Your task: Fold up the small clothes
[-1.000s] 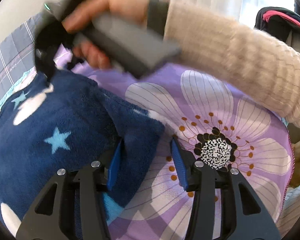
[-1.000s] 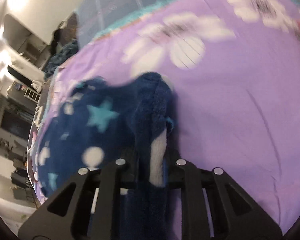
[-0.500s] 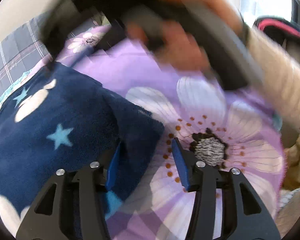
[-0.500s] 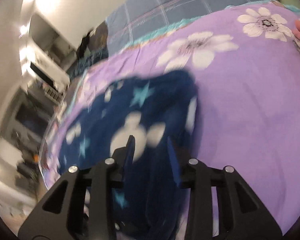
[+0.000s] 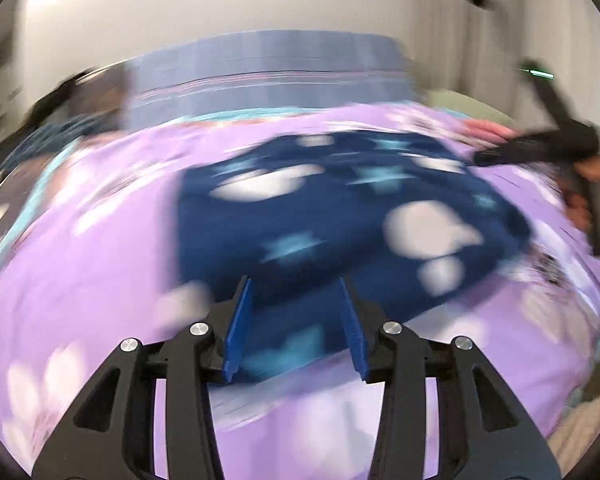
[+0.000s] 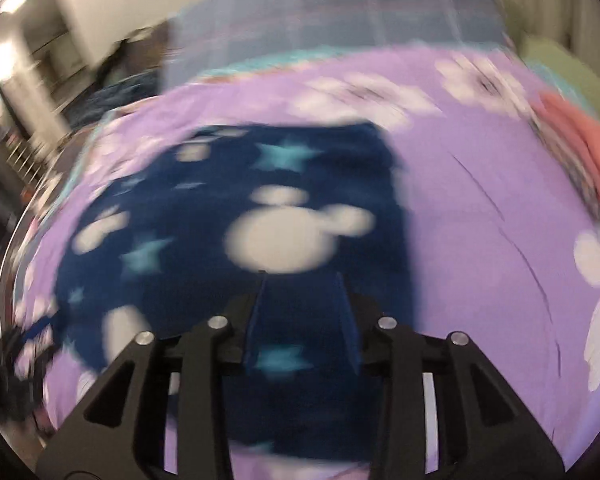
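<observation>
The navy fleece garment [image 5: 340,216], printed with stars and white blobs, lies flat on the purple flowered bedspread [image 5: 100,264]. Both views are motion-blurred, so fine edges cannot be read.

Left claw [image 5: 296,332]: jaws wide apart, nothing between the blue pads [image 5: 236,336]. The garment lies directly ahead of this claw, its near edge just beyond and partly between the pad tips. Whether the pads touch the fleece cannot be told.

Right claw [image 6: 300,320]: jaws also wide apart, holding nothing. It hangs over the near part of the garment [image 6: 260,220], with fleece showing between and below its pads. Contact cannot be confirmed.

From the left view, the garment's long axis appears to run diagonally, from the near left toward the far right, where the right claw and the person's hand [image 5: 596,176] sit at its far-right edge. From the right view, the garment extends ahead and to the left; its right edge falls just to the right of the claw, with bare bedspread [image 6: 480,220] beyond.

Judgement: each claw stands at a different edge of the garment. The left claw is nearer the near edge, the right claw nearer the opposite side. A further fold would likely require a fresh pinch on one of these edges. A pink item [image 6: 580,140] lies well apart at the right.
</observation>
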{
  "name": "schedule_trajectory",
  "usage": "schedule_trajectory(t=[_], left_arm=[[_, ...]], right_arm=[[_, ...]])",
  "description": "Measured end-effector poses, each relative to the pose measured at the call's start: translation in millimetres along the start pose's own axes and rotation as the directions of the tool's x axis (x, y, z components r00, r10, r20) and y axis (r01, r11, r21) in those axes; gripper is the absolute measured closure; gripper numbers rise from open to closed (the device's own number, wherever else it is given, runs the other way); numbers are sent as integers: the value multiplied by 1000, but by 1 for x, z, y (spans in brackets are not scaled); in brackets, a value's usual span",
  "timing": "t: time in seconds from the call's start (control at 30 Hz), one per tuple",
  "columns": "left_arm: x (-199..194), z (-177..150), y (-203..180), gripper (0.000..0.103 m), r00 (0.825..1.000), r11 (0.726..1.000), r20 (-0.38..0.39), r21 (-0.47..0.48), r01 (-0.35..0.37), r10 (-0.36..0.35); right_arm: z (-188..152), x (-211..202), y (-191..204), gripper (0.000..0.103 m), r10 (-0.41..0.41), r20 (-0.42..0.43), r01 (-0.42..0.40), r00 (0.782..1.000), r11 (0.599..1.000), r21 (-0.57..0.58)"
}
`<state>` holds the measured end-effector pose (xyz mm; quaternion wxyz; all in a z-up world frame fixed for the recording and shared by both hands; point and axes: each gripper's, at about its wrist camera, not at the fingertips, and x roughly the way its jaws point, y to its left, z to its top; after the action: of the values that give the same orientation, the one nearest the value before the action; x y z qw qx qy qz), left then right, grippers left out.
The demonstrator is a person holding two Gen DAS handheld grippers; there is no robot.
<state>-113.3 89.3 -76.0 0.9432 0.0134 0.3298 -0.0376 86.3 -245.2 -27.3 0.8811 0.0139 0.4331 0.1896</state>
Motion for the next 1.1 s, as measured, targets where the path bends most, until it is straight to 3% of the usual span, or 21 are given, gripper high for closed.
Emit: schedule_trajectory(t=[0.1,0.2,0.37,0.57,0.63,0.73,0.8,0.87,0.93,1.0,1.03,1.1], left_arm=[[-10,-15,44,60,999,994,-2,-100,-40,40],[-16,-28,67,60,999,985,27,-169,46,-42],[-6,-34,60,61,986,975,31,-143,167,-164],[19,-26,64,61,964,955,-7,-137,263,-266],[26,-21,69,61,943,931,-4,-162,326,-331],[24,-14,68,77,901,888,22,-162,431,-433],[12,-14,63,79,878,869,47,-129,478,-476],[6,-17,57,79,879,875,45,-91,476,-474],[15,-26,61,79,888,880,16,-126,458,-459],[30,-34,74,79,910,894,-23,-200,401,-414],[36,-37,82,79,913,890,-38,-247,384,-405],[41,-38,94,79,901,862,-24,-304,407,-434]], right_arm=[[-18,-11,77,55,61,32,-52,998,972,-231],[-43,-6,150,48,154,-11,-145,988,899,-413],[-64,15,225,46,209,-94,-227,973,819,-526],[-65,25,241,41,183,-117,-217,976,835,-505],[-65,25,237,38,163,-105,-194,981,841,-504],[-66,26,233,36,144,-106,-178,984,852,-492],[-65,28,231,35,135,-105,-169,985,856,-489],[-66,30,232,34,133,-109,-170,985,853,-494],[-67,33,236,33,141,-120,-183,983,841,-510],[-71,36,244,33,142,-119,-185,983,820,-542],[-75,37,250,33,140,-111,-178,984,804,-568],[-87,39,265,33,139,-95,-168,986,756,-633]])
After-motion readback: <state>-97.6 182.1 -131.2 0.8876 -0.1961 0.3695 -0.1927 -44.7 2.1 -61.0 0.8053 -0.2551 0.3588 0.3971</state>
